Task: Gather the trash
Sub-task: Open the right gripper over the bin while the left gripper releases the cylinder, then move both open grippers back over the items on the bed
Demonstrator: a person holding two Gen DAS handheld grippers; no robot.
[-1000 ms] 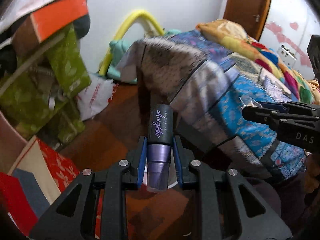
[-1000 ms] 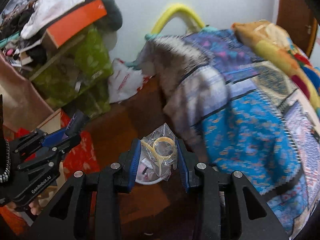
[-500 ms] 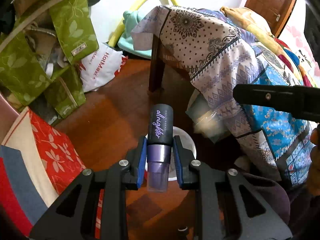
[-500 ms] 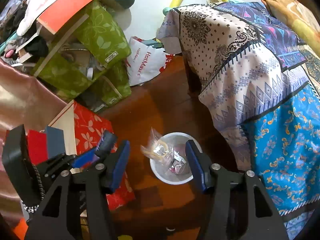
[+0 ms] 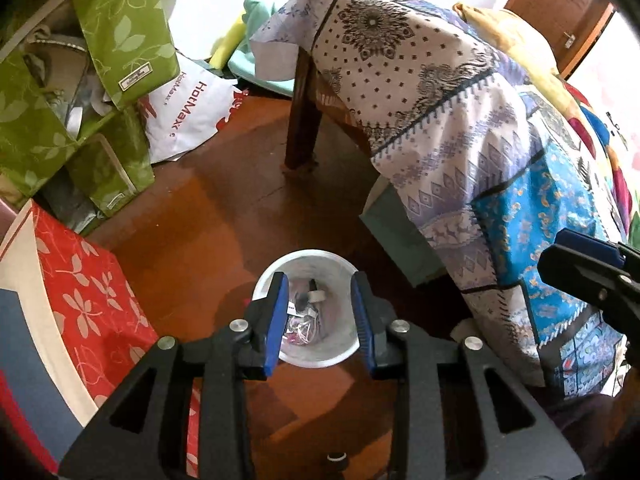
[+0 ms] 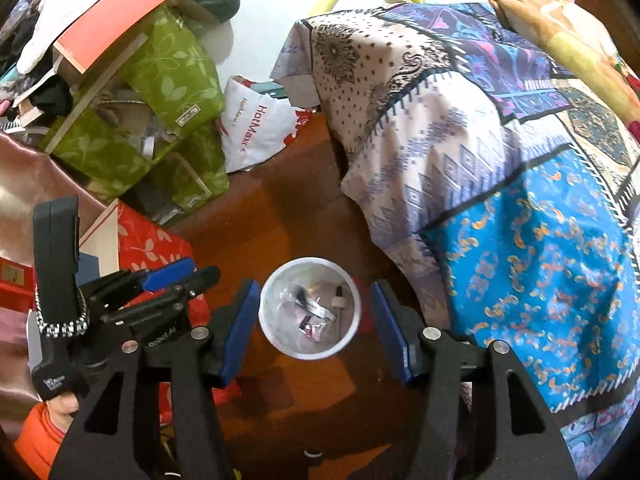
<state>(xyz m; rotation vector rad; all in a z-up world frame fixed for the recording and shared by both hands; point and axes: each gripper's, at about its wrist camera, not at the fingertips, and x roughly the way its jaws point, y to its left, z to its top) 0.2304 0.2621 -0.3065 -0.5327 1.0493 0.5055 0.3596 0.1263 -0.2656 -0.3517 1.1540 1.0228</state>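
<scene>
We see left gripper (image 5: 320, 320) jaws apart, nothing between. Right gripper (image 6: 316, 324) jaws wide apart, empty. White bin (image 6: 269, 322) lower centre of frame on floor, trash (image 6: 310, 312) inside.

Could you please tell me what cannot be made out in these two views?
- Items in the white bin: too small to identify, both views.
- Right gripper, left wrist view: cut off by the frame edge.
- Bed underside: hidden by the patterned bedsheet.
- The floor under the bin: hidden by it.
</scene>
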